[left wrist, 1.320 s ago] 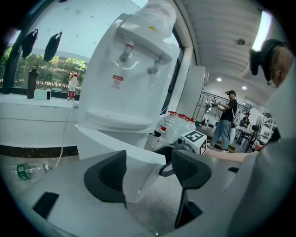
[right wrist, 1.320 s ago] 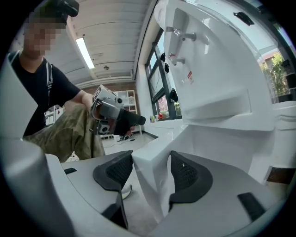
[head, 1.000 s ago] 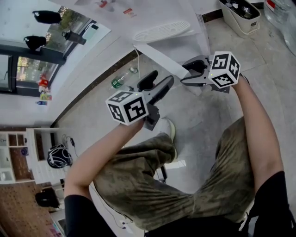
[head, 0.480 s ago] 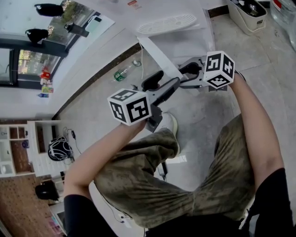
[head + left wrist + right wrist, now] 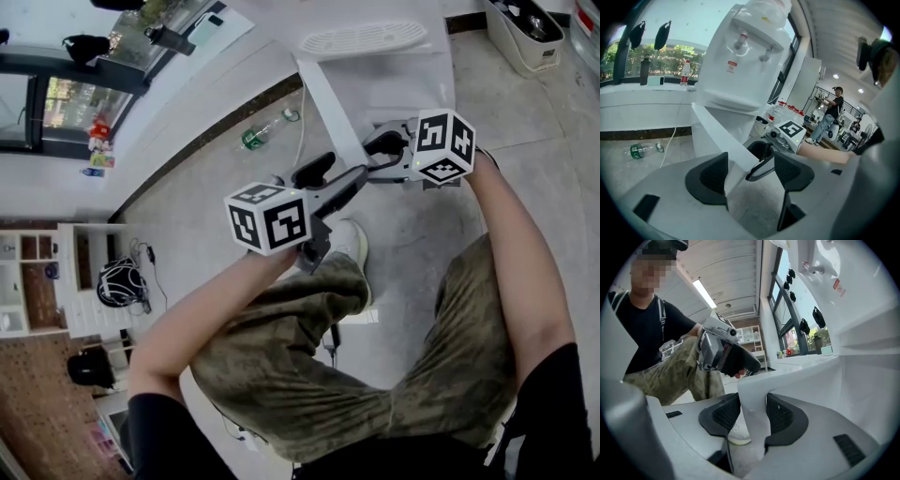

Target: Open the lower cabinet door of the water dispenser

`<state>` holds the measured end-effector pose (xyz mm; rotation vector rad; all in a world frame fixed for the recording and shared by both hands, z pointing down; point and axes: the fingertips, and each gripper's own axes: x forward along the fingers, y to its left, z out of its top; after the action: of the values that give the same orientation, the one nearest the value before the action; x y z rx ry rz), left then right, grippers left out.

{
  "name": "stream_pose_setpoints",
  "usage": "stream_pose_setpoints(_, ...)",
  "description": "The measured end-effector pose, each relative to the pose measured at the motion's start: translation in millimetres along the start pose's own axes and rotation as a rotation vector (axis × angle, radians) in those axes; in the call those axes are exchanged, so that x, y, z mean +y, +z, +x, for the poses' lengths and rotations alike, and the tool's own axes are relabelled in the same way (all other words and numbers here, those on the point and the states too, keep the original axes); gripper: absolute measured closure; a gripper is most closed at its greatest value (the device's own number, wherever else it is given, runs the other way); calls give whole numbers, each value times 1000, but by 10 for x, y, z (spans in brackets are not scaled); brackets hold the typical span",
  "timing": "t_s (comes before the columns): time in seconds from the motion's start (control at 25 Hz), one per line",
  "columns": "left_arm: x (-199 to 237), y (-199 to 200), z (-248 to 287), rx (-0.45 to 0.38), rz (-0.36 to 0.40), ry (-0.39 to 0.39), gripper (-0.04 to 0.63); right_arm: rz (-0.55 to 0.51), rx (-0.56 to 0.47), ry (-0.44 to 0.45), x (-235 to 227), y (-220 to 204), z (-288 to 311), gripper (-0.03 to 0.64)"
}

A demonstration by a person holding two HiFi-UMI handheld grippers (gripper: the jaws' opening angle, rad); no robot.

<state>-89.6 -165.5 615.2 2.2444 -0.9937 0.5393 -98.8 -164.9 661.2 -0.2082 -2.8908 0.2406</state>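
left claw (image 5: 752,174): jaws wide apart, not pinching anything
cabinet door (image 5: 717,133): white, swung open, near corner sits between the pads, close by the left one
right claw (image 5: 761,157): at the door's edge just past that corner, marker cube on top, jaws have just been closing
water dispenser (image 5: 740,61): far, white, two taps, red sticker
floor (image 5: 750,208): green bottle (image 5: 640,150) lying far left, white cable (image 5: 670,140) beside it
far right: people standing, tiny
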Motion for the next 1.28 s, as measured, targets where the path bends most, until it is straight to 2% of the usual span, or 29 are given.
stream_pose_setpoints(0.2,89,-97,-28,12,6,10,310,-18,9,22,34,14,153,451)
stream_pose_setpoints(0.76,479,-253,-200,45,-56,79,310,-41,0,26,47,92,554,436)
stream_pose_setpoints(1.28,581,-332,-154,63,-17,99,310,-60,-24,43,43,126,669,427)
